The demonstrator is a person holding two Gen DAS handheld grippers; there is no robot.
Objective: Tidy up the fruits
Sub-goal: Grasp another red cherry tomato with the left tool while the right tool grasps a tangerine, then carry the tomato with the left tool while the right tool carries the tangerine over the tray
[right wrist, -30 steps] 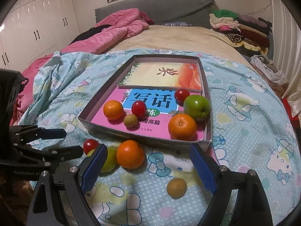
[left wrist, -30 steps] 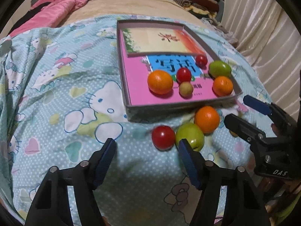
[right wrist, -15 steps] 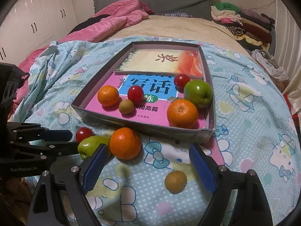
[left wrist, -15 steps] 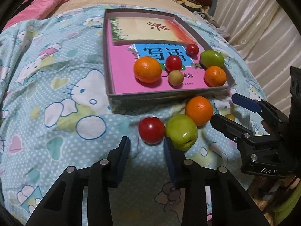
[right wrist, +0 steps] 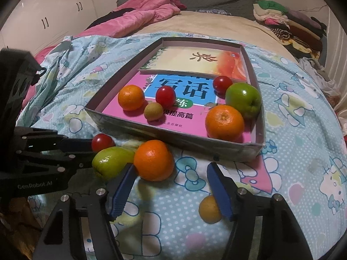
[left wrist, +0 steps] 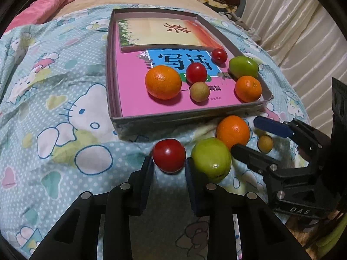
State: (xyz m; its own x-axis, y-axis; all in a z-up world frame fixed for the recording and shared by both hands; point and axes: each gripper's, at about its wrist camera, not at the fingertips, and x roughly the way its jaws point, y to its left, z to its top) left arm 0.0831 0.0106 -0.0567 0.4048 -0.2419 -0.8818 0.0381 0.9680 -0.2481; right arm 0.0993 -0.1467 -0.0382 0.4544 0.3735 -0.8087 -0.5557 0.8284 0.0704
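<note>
On the bedspread in front of the grey box (left wrist: 184, 117) lie a red tomato (left wrist: 169, 155), a green apple (left wrist: 211, 159), an orange (left wrist: 233, 131) and a small yellow fruit (left wrist: 265, 143). My left gripper (left wrist: 169, 162) is closing on the tomato, and its pads touch the tomato's sides. My right gripper (right wrist: 171, 173) is closing with nothing pressed. The orange (right wrist: 154, 160) sits just past its left fingertip. The small yellow fruit (right wrist: 209, 209) lies against the inside of its right finger, partly hidden.
The box (right wrist: 173, 138) holds two books, two oranges, two tomatoes, a green apple (right wrist: 243, 99) and a small tan fruit (right wrist: 153, 111). A pink quilt (right wrist: 141, 19) and folded clothes (right wrist: 282, 19) lie at the far end of the bed. Curtains (left wrist: 303, 32) hang on the right.
My left jaws narrowed from wide apart and moved forward until they bracket the red tomato. My right jaws narrowed too and now reach the orange and the small yellow fruit.
</note>
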